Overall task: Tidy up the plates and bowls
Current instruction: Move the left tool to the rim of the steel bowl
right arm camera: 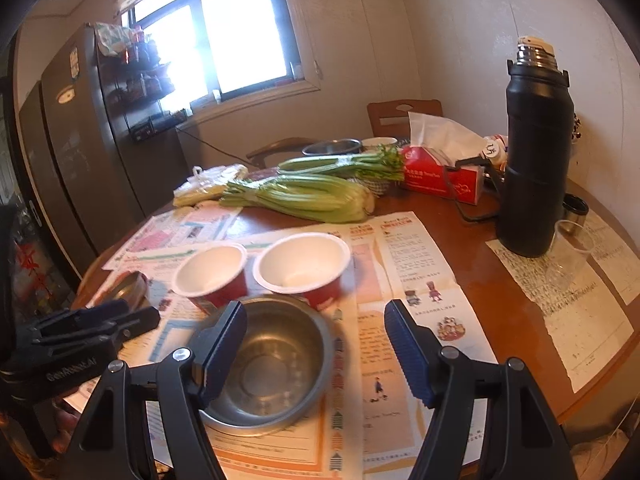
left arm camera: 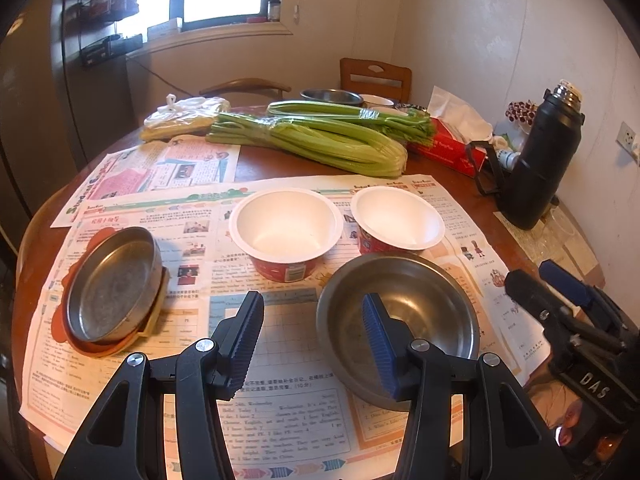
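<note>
Steel bowl near; celery, thermos beyond.

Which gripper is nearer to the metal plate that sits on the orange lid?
Left. The left gripper is just right of the metal plate; the right gripper is farther away, beyond the steel bowl.

Your left tool tilts downward with jaws apart, gripping nothing. Your right tool tilts downward beside it, jaws wider, also empty.

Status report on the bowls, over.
Left gripper and right gripper open, empty. Steel bowl loose on newspaper. Nothing in the way.
</note>
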The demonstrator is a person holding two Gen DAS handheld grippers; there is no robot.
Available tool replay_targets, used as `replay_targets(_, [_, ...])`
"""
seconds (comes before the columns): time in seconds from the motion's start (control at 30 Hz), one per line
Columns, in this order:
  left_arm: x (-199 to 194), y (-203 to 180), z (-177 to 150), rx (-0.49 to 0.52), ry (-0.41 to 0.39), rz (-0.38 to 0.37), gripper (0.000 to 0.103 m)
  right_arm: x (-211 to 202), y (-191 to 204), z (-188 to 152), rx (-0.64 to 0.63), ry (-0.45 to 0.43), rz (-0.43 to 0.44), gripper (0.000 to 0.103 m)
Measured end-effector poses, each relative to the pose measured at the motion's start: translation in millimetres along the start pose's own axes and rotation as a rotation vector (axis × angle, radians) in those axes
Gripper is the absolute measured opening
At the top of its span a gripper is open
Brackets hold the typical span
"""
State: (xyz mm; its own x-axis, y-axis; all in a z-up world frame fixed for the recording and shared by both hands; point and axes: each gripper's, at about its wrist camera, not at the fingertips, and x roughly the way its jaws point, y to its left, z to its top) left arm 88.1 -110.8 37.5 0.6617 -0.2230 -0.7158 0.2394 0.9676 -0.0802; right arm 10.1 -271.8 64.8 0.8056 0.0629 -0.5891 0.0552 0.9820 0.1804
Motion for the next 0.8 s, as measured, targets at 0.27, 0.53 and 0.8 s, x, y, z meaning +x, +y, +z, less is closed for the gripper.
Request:
replay_targets(0.27, [24, -9, -6, 0.008, 0.039, -0.004, 0.053, 23, -4, -14, -0.027, 0.06, -0.019, 0.07])
replay_targets(0.53, [49, -11, -13, 0.014, 0.099, -0.009, 0.053, 46, -7, -28, -0.024, 0.116, -0.013, 0.071])
replay_targets(0.8, [71, -9, -15, -0.019, 0.14, -0.017, 0.053, 60, -3, -33, -0.053, 0.139, -0.014, 0.071])
